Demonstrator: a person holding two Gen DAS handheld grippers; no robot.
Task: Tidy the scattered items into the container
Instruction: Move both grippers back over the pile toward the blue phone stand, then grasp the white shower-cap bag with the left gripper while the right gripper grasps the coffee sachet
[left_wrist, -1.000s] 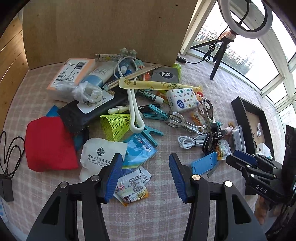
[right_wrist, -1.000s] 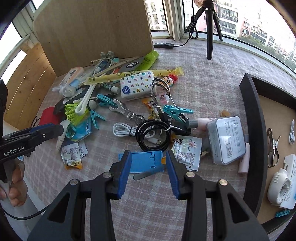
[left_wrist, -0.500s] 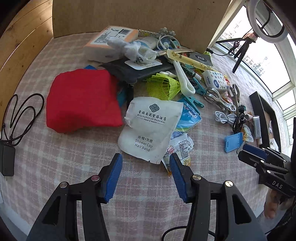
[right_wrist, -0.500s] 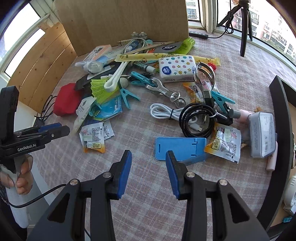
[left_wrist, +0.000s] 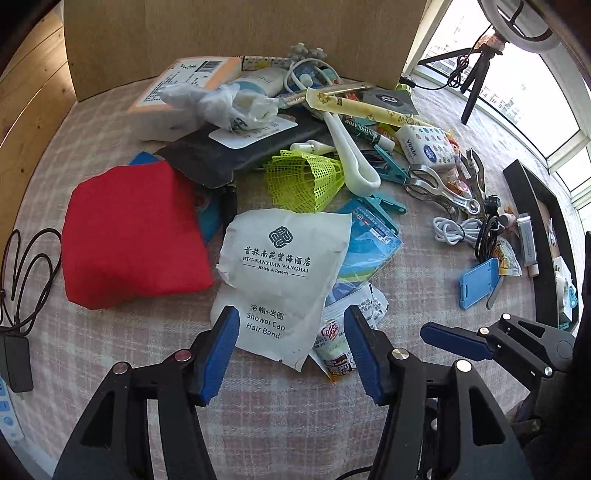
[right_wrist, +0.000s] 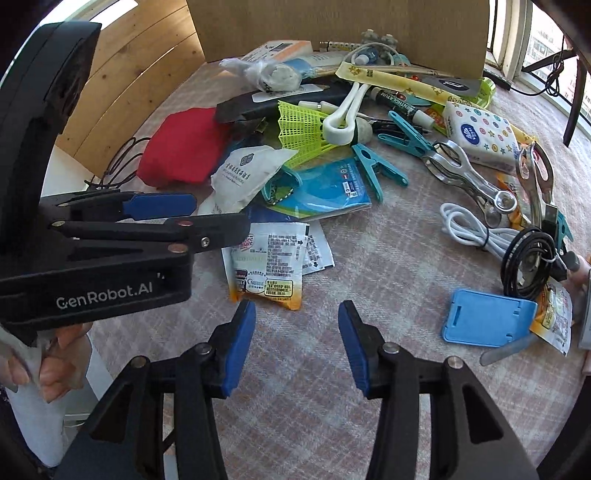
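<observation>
My left hand-held gripper (left_wrist: 290, 350) is released, and its jaws have just been opening. The lower edge of the white shower cap packet (left_wrist: 282, 273) lies between the fingers, but the pads do not press it yet. The packet rests on the worktop (left_wrist: 110, 350), beside the red cloth (left_wrist: 129, 236) and partly over the blue pouch (left_wrist: 373, 243) and the coffee creamer sachets (right_wrist: 269, 269).

I judge the packet to be very light, soft and a little crinkled, so it will bend when I lift it. I should take it at the lower edge, where only the paper is.

My right hand-held gripper (right_wrist: 297, 343) is also released, its jaws just opened too, with nothing between them; the sachets are just ahead of it. They are thin, flat and slippery, hard to pinch.

The black container (left_wrist: 535, 236) is at the far right.
</observation>
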